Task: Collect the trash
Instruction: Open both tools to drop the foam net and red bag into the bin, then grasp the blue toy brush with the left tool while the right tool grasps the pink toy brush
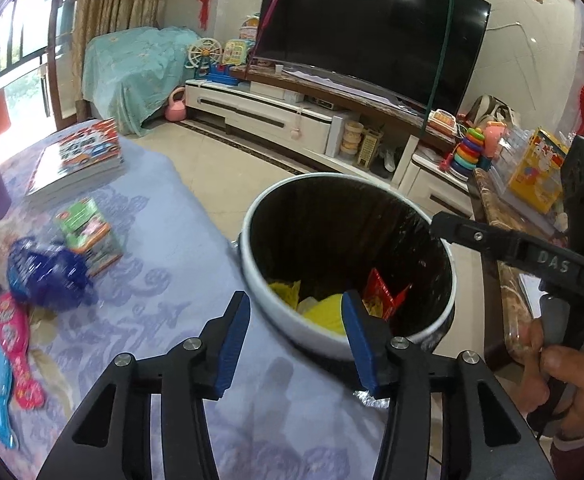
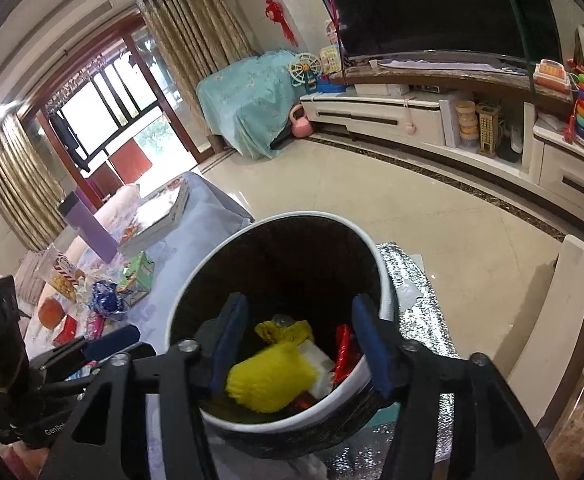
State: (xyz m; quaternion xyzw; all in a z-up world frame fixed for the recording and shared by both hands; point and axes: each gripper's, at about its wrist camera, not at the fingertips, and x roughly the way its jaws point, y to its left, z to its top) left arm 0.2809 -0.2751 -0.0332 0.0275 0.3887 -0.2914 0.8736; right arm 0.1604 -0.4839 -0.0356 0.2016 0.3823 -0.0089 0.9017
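A white trash bin [image 1: 251, 264] with a black liner stands beside the blue-clothed table [image 1: 179, 240]. In it lie yellow wrappers [image 1: 324, 312] and a red packet [image 1: 380, 292]. My left gripper [image 1: 296, 304] hangs open at the bin's near rim, with nothing between its blue pads. My right gripper [image 2: 300, 302] is open over the bin [image 2: 195, 288], above a blurred yellow wrapper [image 2: 269, 380] and the red packet [image 2: 344, 344]; its pads touch nothing. On the table remain a crumpled blue wrapper [image 1: 47, 272] and a pink packet [image 1: 11, 344].
Books [image 1: 75, 160], a green box [image 1: 89, 232] and a purple cup [image 2: 91, 228] also sit on the table. A silver foil mat [image 2: 420, 300] lies under the bin. A marble-topped counter [image 1: 504, 248] runs along the right, and a TV [image 1: 372, 28] on its cabinet stands beyond the open floor.
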